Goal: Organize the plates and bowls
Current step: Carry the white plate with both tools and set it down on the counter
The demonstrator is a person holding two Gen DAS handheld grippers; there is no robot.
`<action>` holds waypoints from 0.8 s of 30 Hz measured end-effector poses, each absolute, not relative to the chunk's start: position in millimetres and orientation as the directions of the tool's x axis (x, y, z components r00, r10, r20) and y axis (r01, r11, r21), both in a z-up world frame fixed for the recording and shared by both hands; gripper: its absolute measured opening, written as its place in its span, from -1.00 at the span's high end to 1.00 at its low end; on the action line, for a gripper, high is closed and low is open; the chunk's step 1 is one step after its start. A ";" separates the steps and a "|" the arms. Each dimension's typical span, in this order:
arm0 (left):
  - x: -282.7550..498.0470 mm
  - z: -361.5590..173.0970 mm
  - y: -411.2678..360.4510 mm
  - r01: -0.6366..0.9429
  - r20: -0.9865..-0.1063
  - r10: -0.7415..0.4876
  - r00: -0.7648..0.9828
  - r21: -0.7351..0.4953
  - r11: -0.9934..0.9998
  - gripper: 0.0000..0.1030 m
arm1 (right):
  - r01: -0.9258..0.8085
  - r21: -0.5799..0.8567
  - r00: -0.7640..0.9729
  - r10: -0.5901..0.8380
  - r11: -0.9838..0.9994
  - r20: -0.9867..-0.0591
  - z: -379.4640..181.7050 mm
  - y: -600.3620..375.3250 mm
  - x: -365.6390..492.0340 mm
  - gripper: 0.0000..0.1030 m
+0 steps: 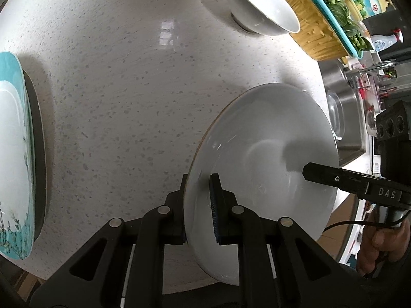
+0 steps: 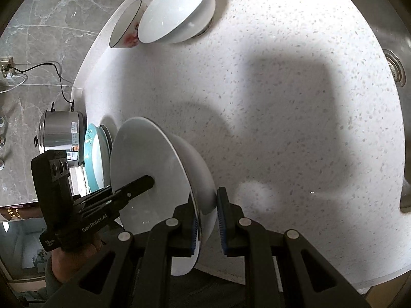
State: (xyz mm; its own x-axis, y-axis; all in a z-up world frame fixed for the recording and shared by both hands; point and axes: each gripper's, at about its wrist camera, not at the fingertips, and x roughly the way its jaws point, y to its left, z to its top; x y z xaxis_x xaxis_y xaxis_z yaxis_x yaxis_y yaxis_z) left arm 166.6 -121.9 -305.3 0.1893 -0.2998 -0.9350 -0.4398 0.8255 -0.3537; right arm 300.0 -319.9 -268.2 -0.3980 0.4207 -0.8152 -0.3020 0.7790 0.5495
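A white deep plate hangs tilted above the speckled white counter, held from both sides. My left gripper is shut on its near rim. My right gripper is shut on the opposite rim of the same plate. Each gripper also shows in the other's view, reaching over the plate's inside. A turquoise flowered plate lies on a dark plate at the left; it also shows behind the held plate. A white bowl and a red-flowered bowl stand at the back.
A yellow slatted rack and a turquoise basket of greens stand at the back right. The steel sink borders the counter's right side. A steel cooker stands beyond the plates. A person's hand holds the left gripper.
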 end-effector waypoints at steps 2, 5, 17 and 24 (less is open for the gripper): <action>166.1 -309.0 -120.9 -0.441 -0.934 -0.303 0.188 -0.356 0.824 0.76 | -0.305 0.545 -0.392 0.419 0.781 -0.819 -269.6 -318.5 300.7 0.67; 166.6 -313.3 -120.4 -0.439 -0.935 -0.303 0.185 -0.355 0.826 0.75 | -0.314 0.538 -0.384 0.414 0.782 -0.825 -272.3 -318.3 302.4 0.67; 171.3 -310.1 -125.5 -0.412 -0.945 -0.233 0.229 -0.311 0.856 0.75 | -0.352 0.547 -0.362 0.428 0.760 -0.828 -284.4 -313.7 301.3 0.65; 170.7 -309.1 -121.5 -0.417 -0.941 -0.220 0.257 -0.313 0.853 0.22 | -0.356 0.582 -0.365 0.465 0.731 -0.807 -283.1 -311.2 299.5 0.45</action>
State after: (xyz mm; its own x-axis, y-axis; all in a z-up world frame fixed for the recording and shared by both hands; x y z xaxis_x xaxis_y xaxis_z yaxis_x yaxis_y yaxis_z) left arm 170.7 -121.5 -309.1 0.2567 -0.2196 -0.9412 -0.4170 0.8534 -0.3128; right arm 299.5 -311.2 -283.1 -0.3649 0.4651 -0.8065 -0.3557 0.7309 0.5824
